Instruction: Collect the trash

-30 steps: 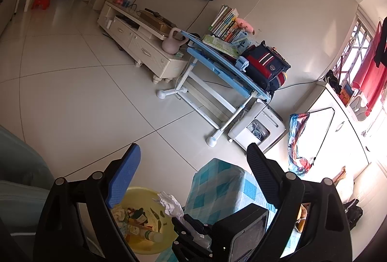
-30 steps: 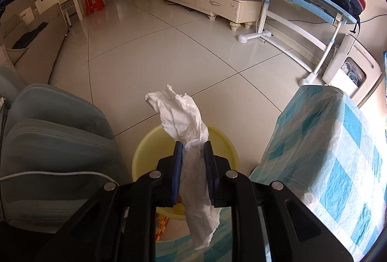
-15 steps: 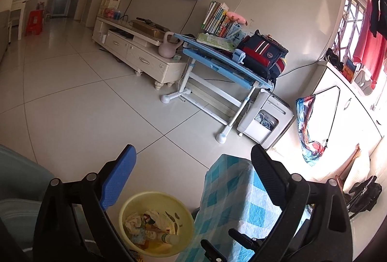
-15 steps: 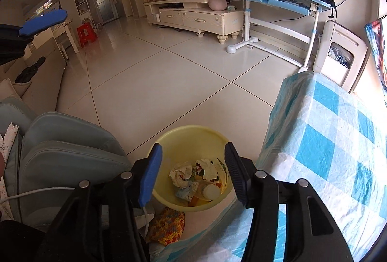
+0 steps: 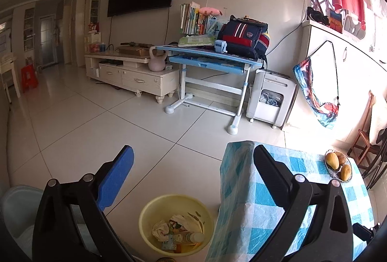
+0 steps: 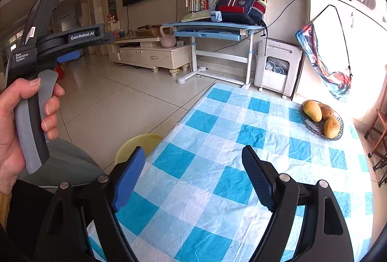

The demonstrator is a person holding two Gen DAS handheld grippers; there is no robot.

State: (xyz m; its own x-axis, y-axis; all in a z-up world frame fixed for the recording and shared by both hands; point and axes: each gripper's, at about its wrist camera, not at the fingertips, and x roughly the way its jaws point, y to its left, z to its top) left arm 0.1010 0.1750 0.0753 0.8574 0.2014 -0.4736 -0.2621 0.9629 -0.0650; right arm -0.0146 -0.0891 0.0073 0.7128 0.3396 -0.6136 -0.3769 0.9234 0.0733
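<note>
Two grippers, both empty. Right gripper [image 6: 193, 177]: jaws have just been opening and now stand wide, nothing between them; it hangs over the checked table [image 6: 251, 136], pointing along the cloth. Left gripper [image 5: 193, 165]: jaws have also just been opening, spread wide, nothing held; it looks down past the table edge at the bin [image 5: 176, 223] on the floor. In the right view the left gripper shows at upper left, with the hand [image 6: 21, 114] wrapped round its grey grip.

Trash: a crumpled tissue [image 5: 160, 229], wrappers and a small bottle [image 5: 193, 236] lie inside the yellow bin, which stands on the tiles just beside the table's hanging cloth, by a grey-blue seat. In the right view only the bin's rim [image 6: 137, 141] shows past the table corner.

Step, judged: a drop into the bin looks complete; this reads as the return toward the table for another item.

Table surface visible from the right wrist: bare cloth, plus a wire basket [image 6: 321, 127] of mangoes at the far side. That is food, not trash. No loose litter seen on the cloth in view; near edge is hidden behind the gripper.

Next move, judged: scan the table's hidden parts and the floor for remaining scraps; keep the jaws wide on approach, steer clear of the basket.
</note>
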